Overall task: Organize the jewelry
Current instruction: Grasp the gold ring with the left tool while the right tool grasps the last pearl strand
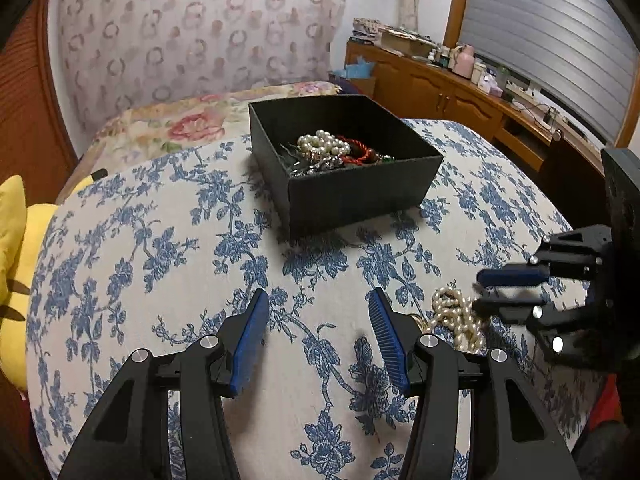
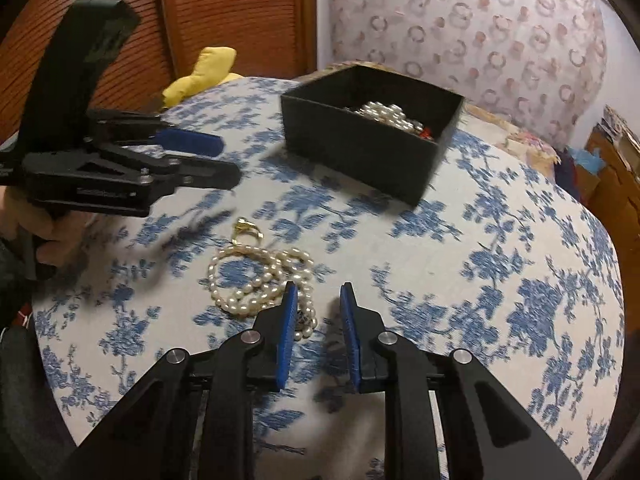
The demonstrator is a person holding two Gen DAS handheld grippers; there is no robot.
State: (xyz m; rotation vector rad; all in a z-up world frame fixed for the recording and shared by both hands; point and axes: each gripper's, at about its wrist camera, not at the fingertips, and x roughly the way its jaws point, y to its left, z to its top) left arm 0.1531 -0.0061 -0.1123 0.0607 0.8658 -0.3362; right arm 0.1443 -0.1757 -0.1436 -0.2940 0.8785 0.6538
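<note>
A black open box [image 1: 352,192] [image 2: 360,148] holds a heap of jewelry with white pearls [image 1: 323,144] and a red cord. A loose pearl necklace [image 2: 256,280] [image 1: 456,316] with a gold clasp [image 2: 248,229] lies on the blue-flowered cloth. My right gripper [image 2: 318,292] is open and empty, its left fingertip just over the necklace's near end; it also shows in the left wrist view [image 1: 480,290]. My left gripper [image 1: 318,304] is open and empty, over bare cloth left of the necklace; it shows in the right wrist view [image 2: 230,162] above the cloth.
The round table [image 1: 160,240] has a blue floral cloth. A yellow plush [image 1: 16,240] sits at its left edge. A floral bed lies behind, and a wooden cabinet [image 1: 440,88] with clutter stands at the right.
</note>
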